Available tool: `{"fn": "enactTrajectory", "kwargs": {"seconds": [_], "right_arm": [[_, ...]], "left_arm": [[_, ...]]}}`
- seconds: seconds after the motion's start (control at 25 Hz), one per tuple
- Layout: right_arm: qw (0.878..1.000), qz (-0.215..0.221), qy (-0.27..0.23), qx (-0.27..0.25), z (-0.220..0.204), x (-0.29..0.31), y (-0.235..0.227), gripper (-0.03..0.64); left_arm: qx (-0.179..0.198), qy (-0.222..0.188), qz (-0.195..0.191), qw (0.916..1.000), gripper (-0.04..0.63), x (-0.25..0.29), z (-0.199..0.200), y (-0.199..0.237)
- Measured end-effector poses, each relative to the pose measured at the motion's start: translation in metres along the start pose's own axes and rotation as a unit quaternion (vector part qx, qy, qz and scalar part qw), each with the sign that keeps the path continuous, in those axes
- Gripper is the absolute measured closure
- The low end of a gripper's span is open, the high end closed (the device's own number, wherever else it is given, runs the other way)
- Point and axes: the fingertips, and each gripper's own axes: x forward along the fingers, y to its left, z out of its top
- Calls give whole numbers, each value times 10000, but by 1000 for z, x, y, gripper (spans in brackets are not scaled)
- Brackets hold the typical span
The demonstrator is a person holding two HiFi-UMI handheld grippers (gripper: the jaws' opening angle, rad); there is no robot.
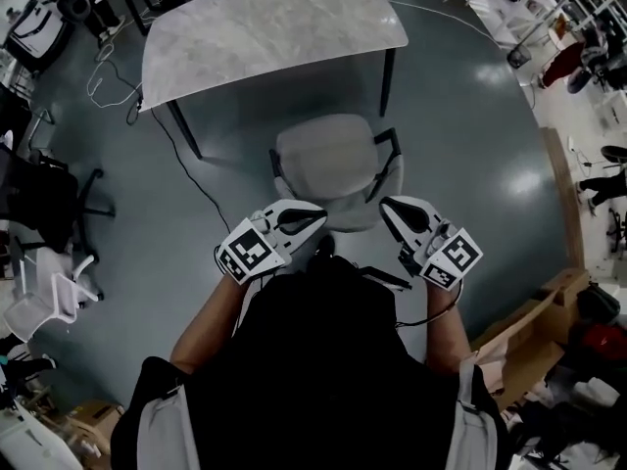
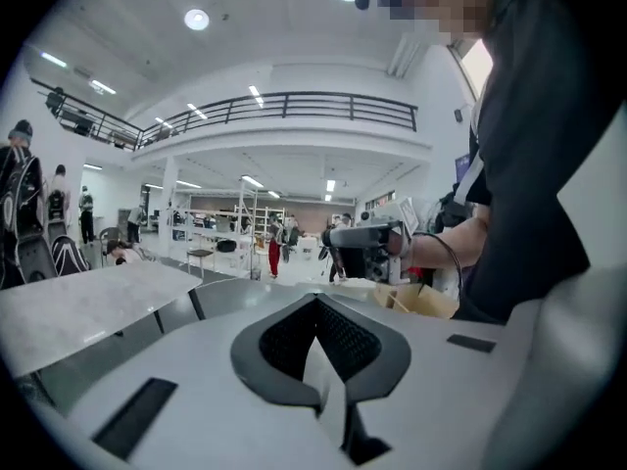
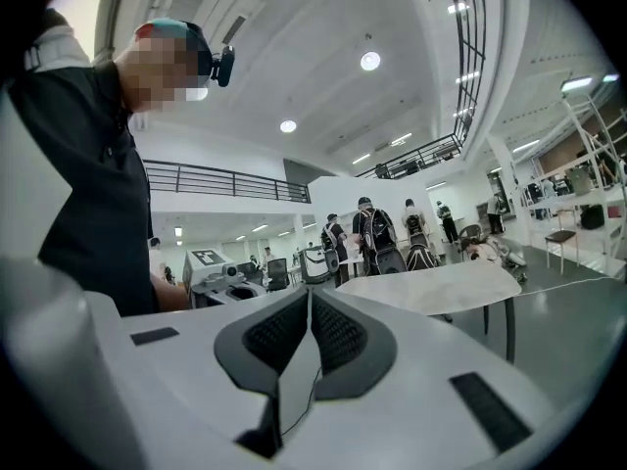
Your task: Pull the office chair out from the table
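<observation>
Left tongs: pressed together, nothing between the pads. Its own view shows the two dark pads meeting at the tip, with only the hall beyond. It is held out ahead of the person's dark-clad chest, tip turned inward toward the other tongs.

Right tongs: also pressed together and empty. In its own view the pads lie flat against each other. Its tip turns inward, so the two tips face each other across a gap. Each tongs shows in the other's view: right tongs, left tongs.

Grey padded office chair with black armrests: just ahead of both tongs, its backrest in the gap between the two tips. Neither tongs is seen gripping it; whether they brush the backrest I cannot tell. The seat faces the table and, seen from the head view, lies clear of the table's near edge.

Pale marble-patterned table with thin dark legs: beyond the chair, further ahead of the tongs. It also shows ahead and left in the left gripper view and ahead and right in the right gripper view.

Dark grey glossy floor: under everything. A thin black cable runs across it left of the left tongs. An open brown cardboard box lies to the right of and behind the right tongs.
</observation>
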Motion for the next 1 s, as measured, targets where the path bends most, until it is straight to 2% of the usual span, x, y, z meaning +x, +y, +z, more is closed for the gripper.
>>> {"fn": "enactTrajectory", "kwargs": {"seconds": [0.2,0.32,0.4,0.56,0.8,1.0], "right_arm": [[9998,-50,-58,162,-9,-17,41,589],[9998,-59,-1,179,-21,-26,65,592],[9998,-69,45,172,-29,-34,79,592],[9997,53,-1,231,-37,-43,93,592],[9987,220,-25,465,-40,-58,78,595],[9985,480,263,41,-36,-71,86,595]], "left_arm": [[-553,-589,197,9965,583,-46,-7,-27],[-806,-802,362,9929,583,-66,-19,-38],[-1012,-858,525,9898,583,-76,-31,-46],[-1089,-841,702,9880,583,-88,-40,-61],[-1225,-896,806,9851,583,-77,-18,-81],[-1669,-1164,859,9753,583,-66,-8,-87]]}}
